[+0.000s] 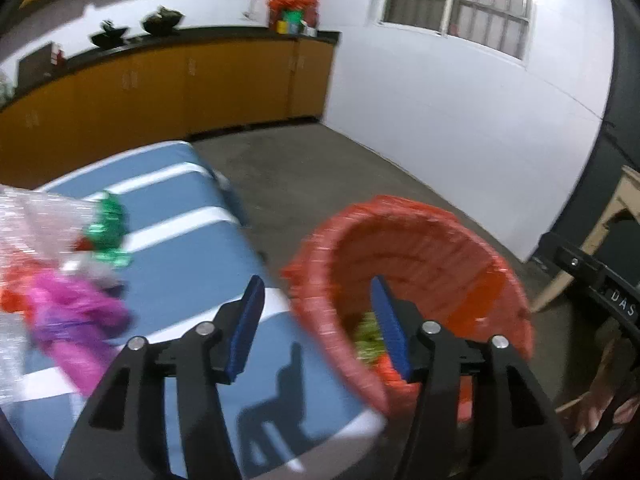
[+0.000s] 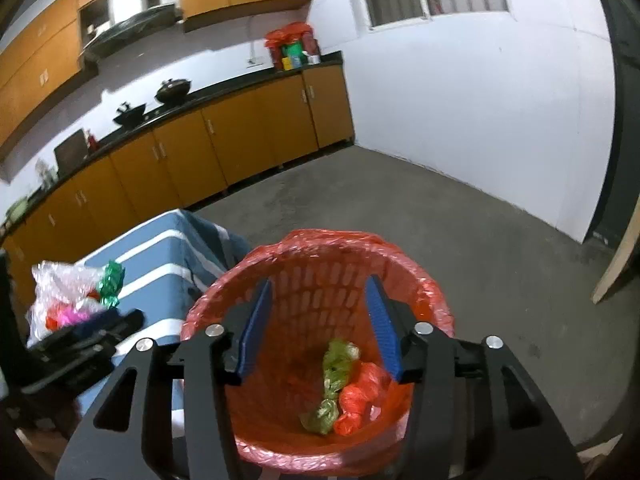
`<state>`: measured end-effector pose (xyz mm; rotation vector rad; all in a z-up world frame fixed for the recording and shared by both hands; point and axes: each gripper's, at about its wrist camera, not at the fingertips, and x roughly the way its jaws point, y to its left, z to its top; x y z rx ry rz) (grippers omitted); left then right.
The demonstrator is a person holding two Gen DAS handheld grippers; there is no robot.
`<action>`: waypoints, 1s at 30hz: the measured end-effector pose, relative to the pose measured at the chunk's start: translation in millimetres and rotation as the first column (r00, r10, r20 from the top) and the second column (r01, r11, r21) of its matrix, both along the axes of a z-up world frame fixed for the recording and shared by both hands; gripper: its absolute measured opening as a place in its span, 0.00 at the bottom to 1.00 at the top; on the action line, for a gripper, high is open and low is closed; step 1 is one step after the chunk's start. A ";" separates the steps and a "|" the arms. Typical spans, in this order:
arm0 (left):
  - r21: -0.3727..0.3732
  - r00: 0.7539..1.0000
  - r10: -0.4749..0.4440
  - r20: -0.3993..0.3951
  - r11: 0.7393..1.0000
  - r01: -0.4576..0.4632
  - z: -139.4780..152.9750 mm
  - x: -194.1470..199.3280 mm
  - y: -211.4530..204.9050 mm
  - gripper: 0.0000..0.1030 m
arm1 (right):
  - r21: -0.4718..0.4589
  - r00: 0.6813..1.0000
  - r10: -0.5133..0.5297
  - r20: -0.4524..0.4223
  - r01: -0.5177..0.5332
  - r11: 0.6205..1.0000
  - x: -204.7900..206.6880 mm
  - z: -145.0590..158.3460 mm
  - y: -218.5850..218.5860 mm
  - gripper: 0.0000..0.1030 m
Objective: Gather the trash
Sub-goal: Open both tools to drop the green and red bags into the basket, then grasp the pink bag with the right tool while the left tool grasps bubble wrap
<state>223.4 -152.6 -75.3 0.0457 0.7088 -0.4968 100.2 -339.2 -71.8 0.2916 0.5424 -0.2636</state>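
A kitchen with a grey concrete floor (image 2: pixel 400 216) and a white wall (image 2: pixel 460 112) fills both views; orange cabinets (image 2: pixel 224 148) under a dark counter run along the far side, with two black woks (image 2: pixel 173 90) on top. Nearer stands a tabletop (image 1: pixel 192 240) covered in blue cloth with white stripes. Just beside its edge is a red mesh trash basket (image 2: pixel 320 280) lined with a red plastic bag; a crumpled green wrapper (image 2: pixel 334 384) and a crumpled red wrapper (image 2: pixel 362 396) lie touching each other on its bottom. On the tabletop sits a heap of remaining trash (image 2: pixel 70 296): clear plastic, a green foil piece, pink and orange scraps, blurred in the left wrist view. The right gripper (image 2: pixel 318 326) hangs over the basket's mouth, jaws apart with nothing between them. The left gripper (image 1: pixel 316 324) hangs over the tabletop's edge and the basket's rim, jaws likewise apart and empty.
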 end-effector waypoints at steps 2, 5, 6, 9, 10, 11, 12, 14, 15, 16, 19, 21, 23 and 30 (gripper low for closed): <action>0.020 0.999 0.043 0.030 0.999 -0.044 5.6 -4.8 19.7 0.61 | -0.013 0.999 0.032 0.000 -0.032 0.999 4.5 2.2 9.1 0.51; 0.068 0.988 0.137 0.078 0.988 -0.142 9.7 -11.1 56.9 0.65 | -0.030 0.995 0.103 0.003 -0.103 0.994 13.6 4.8 33.3 0.54; 0.076 0.983 0.160 0.086 0.983 -0.167 11.2 -11.5 66.3 0.67 | -0.032 0.992 0.124 0.003 -0.123 0.992 15.9 5.7 39.9 0.54; 0.109 0.957 0.265 0.120 0.954 -0.278 11.2 -15.9 109.5 0.72 | -0.042 0.980 0.201 0.003 -0.201 0.979 27.5 7.0 69.2 0.57; 0.122 0.941 0.312 0.129 0.937 -0.328 10.4 -17.3 127.9 0.74 | -0.048 0.974 0.227 0.003 -0.226 0.973 33.0 7.4 82.9 0.60; 0.127 0.930 0.342 0.131 0.925 -0.358 9.6 -17.5 141.2 0.75 | -0.048 0.969 0.247 0.004 -0.247 0.968 36.9 7.3 93.5 0.65; 0.130 0.918 0.373 0.133 0.912 -0.389 8.0 -18.5 156.0 0.76 | -0.045 0.962 0.272 0.005 -0.271 0.962 41.2 7.2 103.5 0.66; 0.139 0.885 0.446 0.133 0.876 -0.462 5.4 -21.6 188.1 0.77 | -0.038 0.944 0.331 -0.005 -0.331 0.943 52.5 6.2 128.9 0.66; 0.140 0.874 0.468 0.132 0.864 -0.484 3.0 -24.0 199.5 0.77 | -0.038 0.937 0.349 -0.007 -0.349 0.936 55.9 5.4 136.5 0.66; 0.139 0.854 0.503 0.128 0.844 -0.518 2.0 -25.0 216.1 0.77 | -0.036 0.924 0.381 -0.012 -0.381 0.924 61.6 4.1 149.5 0.66; 0.126 0.813 0.571 0.117 0.803 -0.582 -0.4 -28.9 250.1 0.77 | -0.033 0.885 0.466 -0.015 -0.466 0.884 75.3 1.3 187.6 0.66; 0.112 0.780 0.617 0.107 0.772 -0.626 -1.0 -31.8 271.1 0.77 | -0.030 0.866 0.501 -0.018 -0.501 0.865 82.7 -0.1 204.0 0.66; 0.097 0.750 0.654 0.097 0.744 -0.661 0.1 -34.1 287.2 0.77 | -0.016 0.841 0.540 -0.037 -0.541 0.841 92.4 -5.0 224.7 0.66; 0.065 0.707 0.702 0.082 0.704 -0.707 -1.3 -46.5 324.5 0.77 | -0.044 0.798 0.595 -0.096 -0.601 0.798 109.1 -20.4 270.4 0.65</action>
